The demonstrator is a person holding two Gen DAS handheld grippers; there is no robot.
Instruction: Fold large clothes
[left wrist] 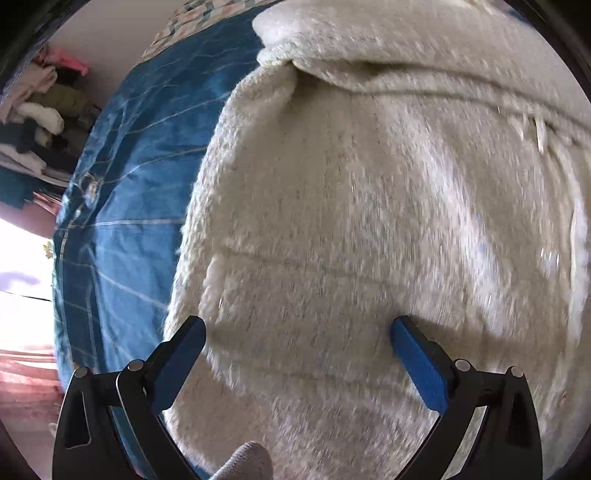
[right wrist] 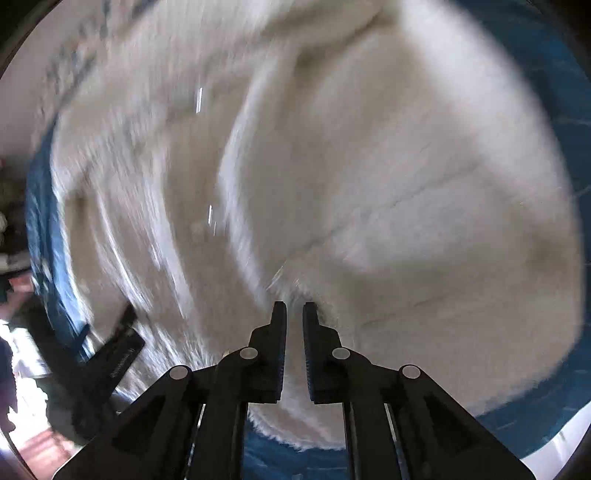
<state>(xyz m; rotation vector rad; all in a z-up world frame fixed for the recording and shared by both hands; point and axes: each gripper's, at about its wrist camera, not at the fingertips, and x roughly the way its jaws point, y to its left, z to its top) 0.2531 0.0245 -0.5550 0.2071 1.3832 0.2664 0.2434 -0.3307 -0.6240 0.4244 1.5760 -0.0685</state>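
Observation:
A large cream fleece garment point(left wrist: 351, 203) lies spread over a blue bedspread point(left wrist: 129, 203) and fills most of both views. In the left wrist view my left gripper point(left wrist: 298, 323) hovers over the garment's near part. It is open wide, its blue pads point(left wrist: 417, 365) far apart and nothing between them. In the right wrist view my right gripper point(right wrist: 294, 306) points steeply down, its jaws nearly together and pinching a puckered bit of the garment point(right wrist: 369, 166) near its edge. The view is motion-blurred.
A heap of mixed clothes point(left wrist: 44, 110) sits past the bed at the left, by a bright window. A patterned quilt point(left wrist: 184, 22) lies at the bed's far end. Blue bedspread point(right wrist: 546, 398) shows right of the garment. A black gripper part point(right wrist: 118, 354) shows at the lower left.

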